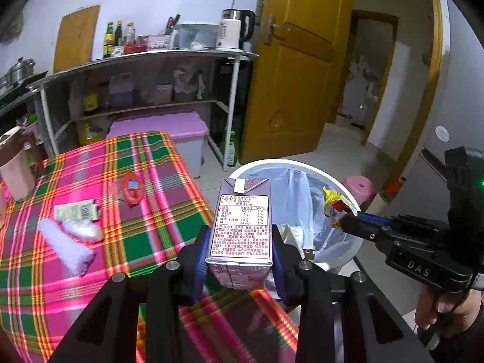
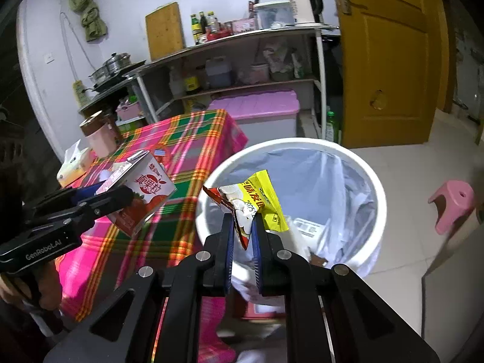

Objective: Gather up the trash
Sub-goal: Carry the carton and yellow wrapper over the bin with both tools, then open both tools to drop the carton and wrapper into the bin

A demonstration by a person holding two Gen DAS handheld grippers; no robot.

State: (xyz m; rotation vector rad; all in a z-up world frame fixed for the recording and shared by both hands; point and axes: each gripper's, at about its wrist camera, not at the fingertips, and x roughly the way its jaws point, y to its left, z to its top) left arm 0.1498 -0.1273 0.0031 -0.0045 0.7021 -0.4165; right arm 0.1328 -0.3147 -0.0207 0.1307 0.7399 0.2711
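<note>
Left wrist view: the left tongs are clamped on a purple drink carton, gripped low on both side faces so it stands upright, label toward the camera. It hangs past the right edge of the table, just short of the near-left rim of the white bin, which stands on the floor to the right of the table; I judge this a carry toward a drop. The right tongs reach in from the right over the bin, pinching a yellow wrapper. Left on the cloth: a red wrapper, a pale packet and white crumpled tissue. Right wrist view: the right tongs are nearly closed, nipping the lower corner of the yellow wrapper so the rest fans above the pads; it sits directly over the lined bin, placed for release. The left tongs hold the carton tilted at far left, above the table. Paper scraps already lie inside the liner.
</note>
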